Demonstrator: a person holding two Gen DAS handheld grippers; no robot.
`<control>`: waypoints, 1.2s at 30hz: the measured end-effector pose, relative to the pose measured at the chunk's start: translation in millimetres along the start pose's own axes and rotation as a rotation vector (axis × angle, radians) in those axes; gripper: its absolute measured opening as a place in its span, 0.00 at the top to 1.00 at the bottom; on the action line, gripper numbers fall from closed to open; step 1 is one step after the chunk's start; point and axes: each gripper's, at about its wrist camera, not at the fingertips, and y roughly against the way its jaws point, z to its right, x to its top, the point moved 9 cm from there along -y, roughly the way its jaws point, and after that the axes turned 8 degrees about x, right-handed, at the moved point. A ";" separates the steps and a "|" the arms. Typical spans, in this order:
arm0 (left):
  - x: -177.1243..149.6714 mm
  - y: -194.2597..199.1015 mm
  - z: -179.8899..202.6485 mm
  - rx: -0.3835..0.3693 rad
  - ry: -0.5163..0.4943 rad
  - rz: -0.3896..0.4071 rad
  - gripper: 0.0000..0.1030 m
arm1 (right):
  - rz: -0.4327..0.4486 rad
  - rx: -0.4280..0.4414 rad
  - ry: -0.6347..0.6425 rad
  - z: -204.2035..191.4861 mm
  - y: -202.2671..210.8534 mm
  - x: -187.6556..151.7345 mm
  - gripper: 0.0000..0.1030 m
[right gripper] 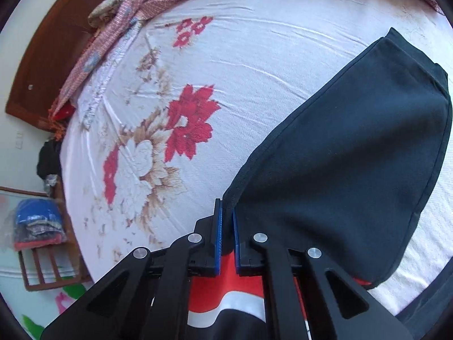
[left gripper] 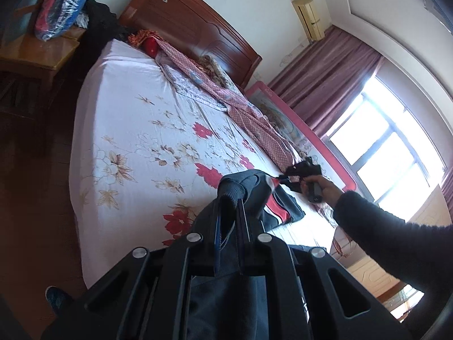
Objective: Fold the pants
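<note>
The pants [left gripper: 256, 189] are dark navy with a red and white side stripe [left gripper: 279, 208]. They are lifted over the floral bed sheet [left gripper: 136, 141]. My left gripper [left gripper: 230, 201] is shut on a ribbed dark edge of the pants. My right gripper [left gripper: 283, 180] shows in the left wrist view, held by a hand, shut on the far part of the pants. In the right wrist view my right gripper [right gripper: 227, 212] pinches a seamed edge of the pants [right gripper: 354, 147], which hang down onto the sheet [right gripper: 254, 56]; the red and white stripe [right gripper: 226, 291] shows under it.
A pink patterned quilt [left gripper: 226, 90] lies along the far side of the bed by the wooden headboard [left gripper: 192, 25]. A wooden bedside table [left gripper: 36, 53] holds bagged clothes. A pink-framed bed rail [left gripper: 305, 121] and a curtained window [left gripper: 390, 147] are beyond the bed.
</note>
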 end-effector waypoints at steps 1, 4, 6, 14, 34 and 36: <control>1.8 3.5 -4.7 0.010 0.019 0.017 0.92 | 0.011 0.040 0.006 -0.5 18.4 -4.5 0.95; 4.6 17.2 -9.9 0.030 0.054 0.062 0.92 | 0.047 0.153 0.025 5.9 78.4 -25.7 0.95; 1.7 29.6 -6.9 0.049 0.054 0.087 0.92 | 0.065 0.213 0.035 18.8 117.5 -48.0 0.95; -40.9 76.7 -17.4 0.115 0.118 0.123 0.92 | 0.042 0.283 -0.009 118.8 192.6 -191.8 0.95; -164.8 101.2 -52.1 0.238 0.147 0.001 0.89 | 0.019 0.221 -0.153 224.3 182.2 -287.2 0.95; -172.2 104.0 -62.1 0.266 0.150 -0.010 0.89 | 0.008 0.216 -0.141 226.0 179.3 -290.5 0.95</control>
